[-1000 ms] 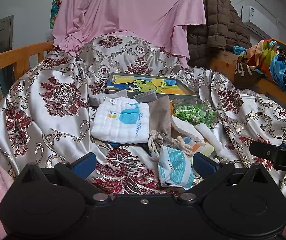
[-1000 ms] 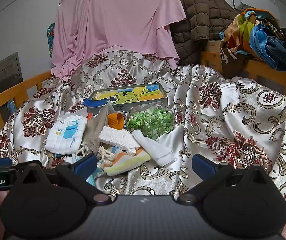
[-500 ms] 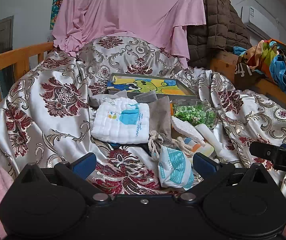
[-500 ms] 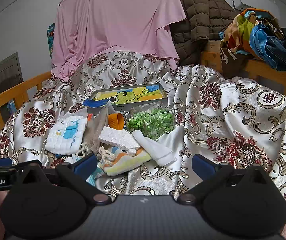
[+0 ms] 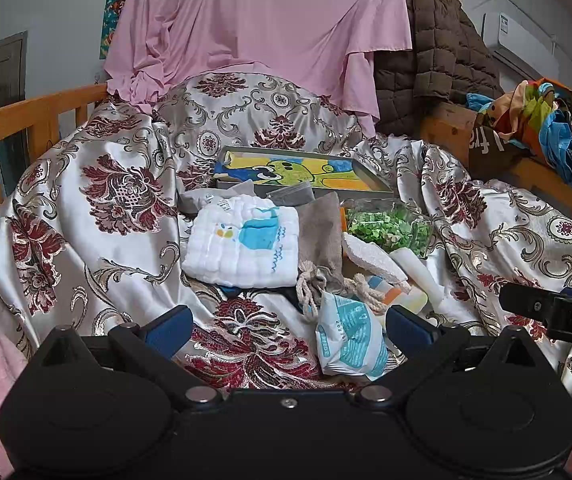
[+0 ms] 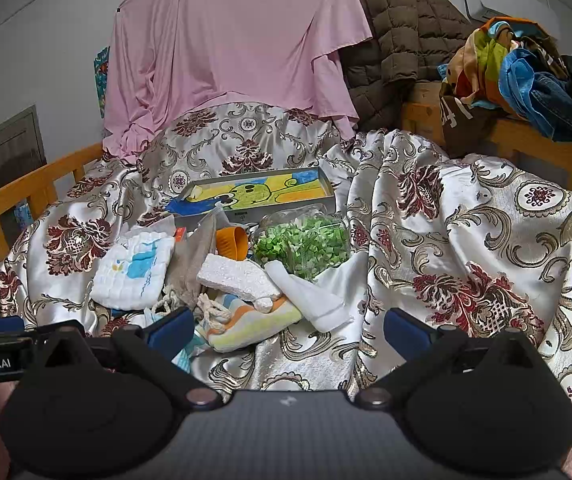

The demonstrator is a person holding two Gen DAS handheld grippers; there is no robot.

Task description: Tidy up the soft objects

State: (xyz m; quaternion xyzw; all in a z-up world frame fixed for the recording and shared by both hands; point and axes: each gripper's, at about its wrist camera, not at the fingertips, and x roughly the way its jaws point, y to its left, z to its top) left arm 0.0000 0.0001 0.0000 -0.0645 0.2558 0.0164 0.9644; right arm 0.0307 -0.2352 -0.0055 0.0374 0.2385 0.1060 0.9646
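Note:
A pile of soft things lies on a floral satin bedspread [image 5: 86, 240]. It holds a white quilted cloth with a blue whale [image 5: 246, 240], a grey drawstring pouch [image 5: 319, 240], a white sponge block [image 5: 371, 256], a striped cloth [image 6: 254, 320], a rolled white cloth [image 6: 309, 296], a bag of green bits [image 6: 301, 240] and a blue-white packet [image 5: 349, 340]. My left gripper [image 5: 286, 326] is open and empty, just short of the packet. My right gripper [image 6: 286, 328] is open and empty, in front of the striped cloth.
A shallow box with a cartoon picture [image 5: 297, 172] lies behind the pile. An orange cup [image 6: 232, 242] lies by the pouch. A pink sheet [image 5: 262, 20] and a brown quilted jacket [image 5: 433, 64] hang behind. Wooden rails [image 5: 14, 120] stand left, heaped clothes [image 6: 517, 68] right.

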